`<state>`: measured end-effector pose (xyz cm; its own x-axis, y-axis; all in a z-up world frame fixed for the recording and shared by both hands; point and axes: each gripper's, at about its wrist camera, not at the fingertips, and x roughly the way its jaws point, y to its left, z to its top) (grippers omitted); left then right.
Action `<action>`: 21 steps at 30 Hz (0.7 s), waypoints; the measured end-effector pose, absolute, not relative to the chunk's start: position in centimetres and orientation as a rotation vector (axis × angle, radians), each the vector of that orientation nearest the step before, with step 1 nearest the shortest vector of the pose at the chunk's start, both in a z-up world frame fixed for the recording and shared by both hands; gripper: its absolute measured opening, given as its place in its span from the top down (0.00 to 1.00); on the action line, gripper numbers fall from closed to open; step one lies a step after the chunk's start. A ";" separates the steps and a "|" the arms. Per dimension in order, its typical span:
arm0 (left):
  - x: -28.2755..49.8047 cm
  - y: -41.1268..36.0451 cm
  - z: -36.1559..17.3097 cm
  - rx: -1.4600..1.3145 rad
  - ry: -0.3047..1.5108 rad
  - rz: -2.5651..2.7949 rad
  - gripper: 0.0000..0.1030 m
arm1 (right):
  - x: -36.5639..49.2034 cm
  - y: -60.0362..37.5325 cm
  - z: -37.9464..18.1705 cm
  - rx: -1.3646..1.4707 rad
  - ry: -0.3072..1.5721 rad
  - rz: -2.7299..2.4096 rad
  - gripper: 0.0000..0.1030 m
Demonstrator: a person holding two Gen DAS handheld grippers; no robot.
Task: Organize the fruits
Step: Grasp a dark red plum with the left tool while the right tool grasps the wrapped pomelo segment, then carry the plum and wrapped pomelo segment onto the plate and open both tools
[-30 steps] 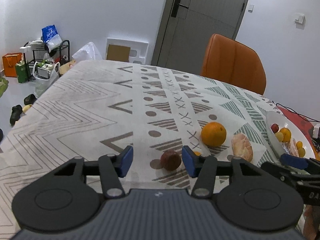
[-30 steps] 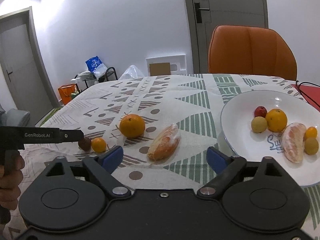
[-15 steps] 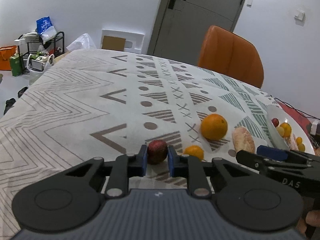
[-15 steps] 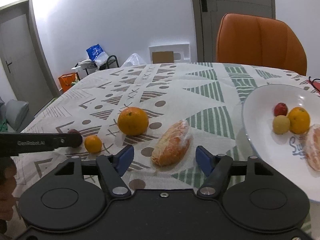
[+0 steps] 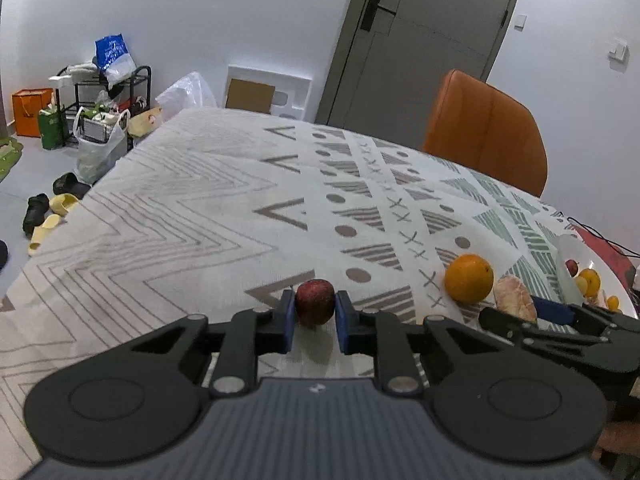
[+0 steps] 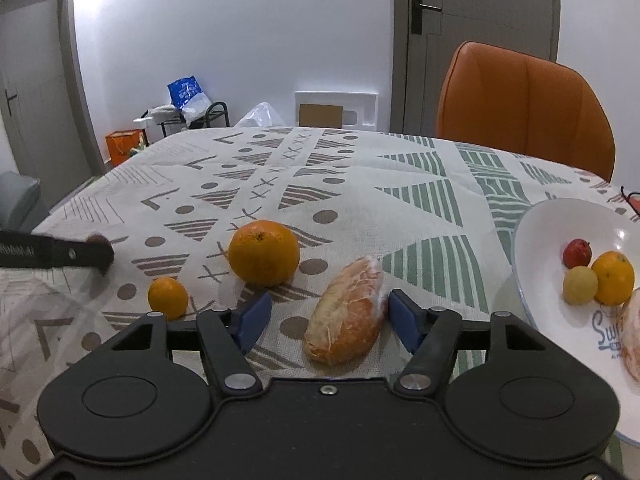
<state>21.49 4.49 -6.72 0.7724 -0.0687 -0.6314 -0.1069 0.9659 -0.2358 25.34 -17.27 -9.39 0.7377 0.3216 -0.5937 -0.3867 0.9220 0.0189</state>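
Left gripper (image 5: pixel 315 316): blue pads clamped on both sides of a dark red fruit (image 5: pixel 315 301) above the patterned tablecloth (image 5: pixel 192 208). Right gripper (image 6: pixel 327 316): jaws spread wide, straddling a wrapped peeled segment (image 6: pixel 346 316) lying on the cloth. Large orange (image 6: pixel 264 253) just beyond; white plate (image 6: pixel 532 240) of fruit at right.

left tongs (image 5: pixel 315 322) | black body, blue pads (image 5: pixel 286 322) | silver screws

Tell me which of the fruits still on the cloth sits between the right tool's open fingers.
The wrapped peeled segment, long and pale orange, lying between the right tool's blue pads. The big orange and small orange sit further left, outside them.
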 end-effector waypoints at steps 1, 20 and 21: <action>21.4 4.5 -6.6 -0.266 0.687 0.020 0.81 | 25.4 -17.3 -9.3 -0.112 0.630 0.386 0.44; 19.9 2.0 -5.3 -0.229 0.671 -0.022 0.81 | 22.8 -19.2 -8.4 -0.112 0.615 0.380 0.69; 19.8 1.9 -5.2 -0.226 0.669 -0.027 0.81 | 22.6 -19.5 -8.3 -0.105 0.609 0.378 0.69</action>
<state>19.77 1.89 -5.18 0.7849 -0.0970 -0.6120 -0.0478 0.9753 -0.2158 22.60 -19.50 -8.25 0.7543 0.3151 -0.5760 -0.3764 0.9264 0.0140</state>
